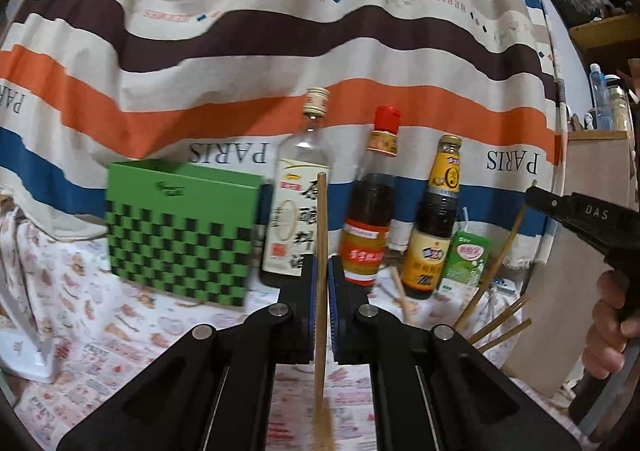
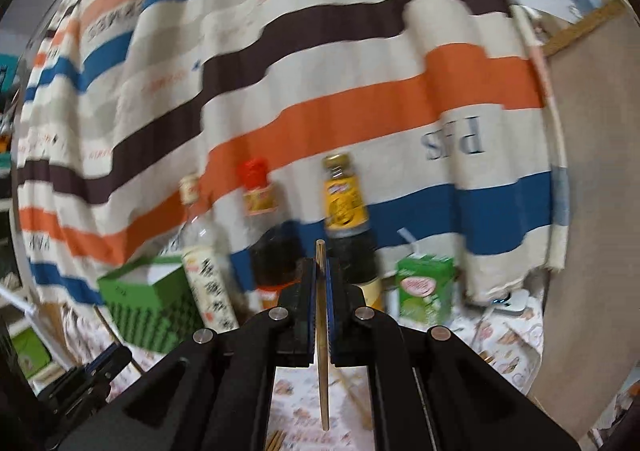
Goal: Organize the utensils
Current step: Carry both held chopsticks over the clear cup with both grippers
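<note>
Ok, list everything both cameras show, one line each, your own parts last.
green checkered box: one, green and black, open top, left on the table.
clear bottle: one, white label, cream cap, right of the box.
red-capped bottle: one, dark liquid, middle of the row.
yellow-labelled bottle: one, dark, gold cap, right of it.
green drink carton: one, with straw, right end of the row.
loose chopsticks: several, wooden, lying at the right.
striped cloth: one, orange, blue, brown, cream, hanging behind.
printed table cover: one, white, patterned.
left chopstick: one, upright in the left tool.
right chopstick: one, upright in the right tool.
hand: one, on the right tool's handle.
</note>
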`<action>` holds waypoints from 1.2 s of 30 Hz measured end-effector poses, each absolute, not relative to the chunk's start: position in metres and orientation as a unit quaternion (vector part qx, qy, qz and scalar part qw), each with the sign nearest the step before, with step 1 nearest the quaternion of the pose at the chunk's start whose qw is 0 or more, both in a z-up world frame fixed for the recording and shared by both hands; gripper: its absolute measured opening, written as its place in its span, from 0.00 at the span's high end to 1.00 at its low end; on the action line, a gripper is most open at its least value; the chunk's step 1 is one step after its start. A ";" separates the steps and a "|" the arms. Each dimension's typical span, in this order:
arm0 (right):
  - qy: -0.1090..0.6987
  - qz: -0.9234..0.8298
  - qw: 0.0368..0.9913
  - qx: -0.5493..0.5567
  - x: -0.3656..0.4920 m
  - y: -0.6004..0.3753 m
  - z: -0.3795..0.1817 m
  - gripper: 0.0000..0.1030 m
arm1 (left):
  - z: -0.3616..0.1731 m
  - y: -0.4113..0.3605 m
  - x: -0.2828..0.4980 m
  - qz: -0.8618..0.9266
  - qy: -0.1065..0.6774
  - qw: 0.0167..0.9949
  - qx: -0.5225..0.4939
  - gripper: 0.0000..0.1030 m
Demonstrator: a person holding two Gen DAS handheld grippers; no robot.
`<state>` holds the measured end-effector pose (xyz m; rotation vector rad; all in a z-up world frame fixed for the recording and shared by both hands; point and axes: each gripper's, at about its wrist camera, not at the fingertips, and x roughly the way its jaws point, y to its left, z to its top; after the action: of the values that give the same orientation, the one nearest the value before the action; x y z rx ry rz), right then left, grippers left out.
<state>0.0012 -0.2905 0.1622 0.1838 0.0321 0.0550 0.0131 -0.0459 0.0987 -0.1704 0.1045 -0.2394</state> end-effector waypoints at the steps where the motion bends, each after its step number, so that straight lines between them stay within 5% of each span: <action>1: 0.013 0.025 0.995 0.099 0.002 -0.298 0.163 0.95 | 0.102 -0.051 0.018 -0.128 0.056 0.986 -0.087 0.96; 9: -0.024 0.013 0.990 0.139 -0.001 -0.345 0.165 0.95 | 0.141 -0.100 0.032 -0.168 0.027 0.980 -0.099 0.96; 15: 0.022 -0.002 0.991 0.136 0.018 -0.362 0.161 0.95 | 0.159 -0.145 0.051 -0.203 0.018 0.974 -0.099 0.96; 36: 0.205 0.035 0.966 0.155 0.085 -0.374 0.117 0.95 | 0.081 -0.199 0.091 -0.216 0.112 0.967 -0.070 0.96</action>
<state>0.0851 -0.3741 0.1166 0.3134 0.4150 0.0699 0.0906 -0.1993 0.0809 -0.1420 0.2255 -0.4377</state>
